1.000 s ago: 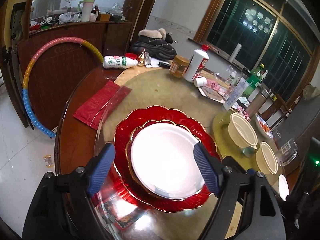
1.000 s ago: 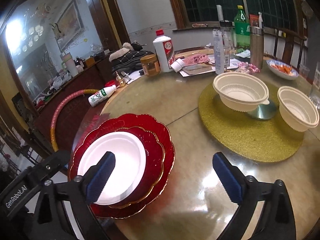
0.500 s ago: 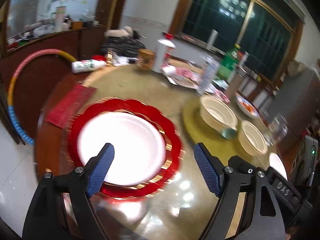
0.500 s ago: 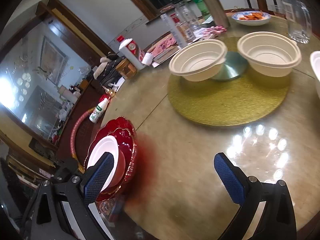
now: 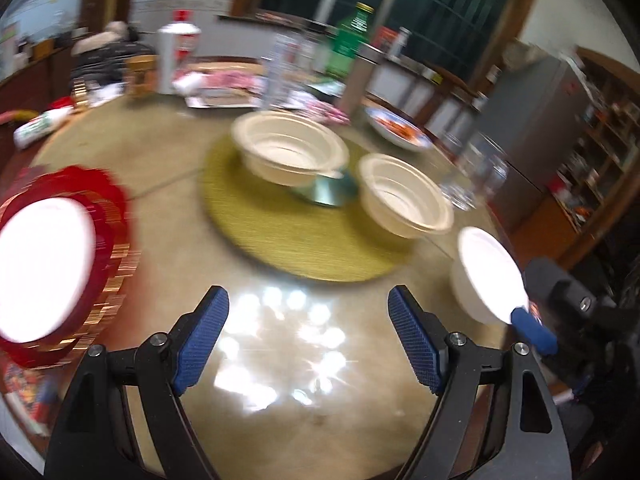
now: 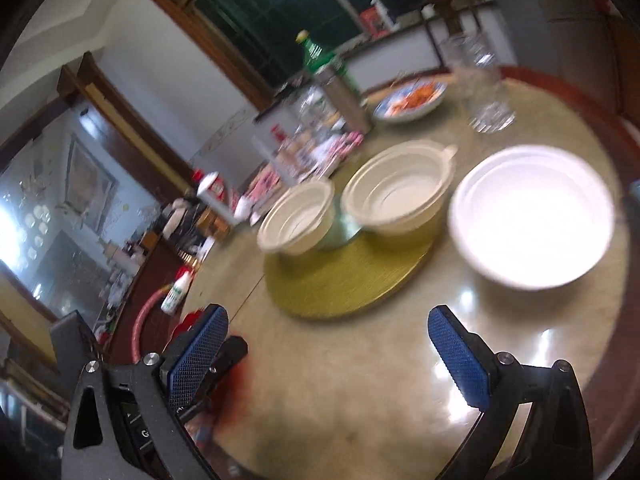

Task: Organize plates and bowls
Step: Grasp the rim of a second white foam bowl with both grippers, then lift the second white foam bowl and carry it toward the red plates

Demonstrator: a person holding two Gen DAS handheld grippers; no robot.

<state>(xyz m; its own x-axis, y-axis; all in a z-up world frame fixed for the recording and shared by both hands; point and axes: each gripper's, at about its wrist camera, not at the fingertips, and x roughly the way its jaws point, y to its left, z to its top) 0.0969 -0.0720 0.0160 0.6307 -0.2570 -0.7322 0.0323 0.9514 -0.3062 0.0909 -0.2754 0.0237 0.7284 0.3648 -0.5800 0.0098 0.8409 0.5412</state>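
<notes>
Two cream plastic bowls, a large one (image 5: 290,152) (image 6: 298,224) and a smaller one (image 5: 404,196) (image 6: 396,200), stand on a round gold mat (image 5: 304,236) (image 6: 348,280). A white bowl (image 5: 486,276) (image 6: 532,216) sits on the table to their right. A white plate (image 5: 40,264) lies on stacked red plates (image 5: 108,216) at the left. My left gripper (image 5: 308,340) is open and empty above bare table. My right gripper (image 6: 328,356) is open and empty, just short of the white bowl; one of its blue fingers (image 5: 534,328) shows beside that bowl in the left wrist view.
The round table holds a white bottle (image 5: 176,56), a green bottle (image 5: 348,36) (image 6: 320,56), a metal flask (image 5: 356,80), a dish of food (image 5: 396,132) (image 6: 412,100) and glasses (image 5: 468,184) (image 6: 480,88) at the back. A white tube (image 5: 36,128) (image 6: 176,292) lies far left.
Both grippers have swung right, away from the red plate stack and toward the bowls. The white bowl is now large in the right wrist view. Both stay open and empty.
</notes>
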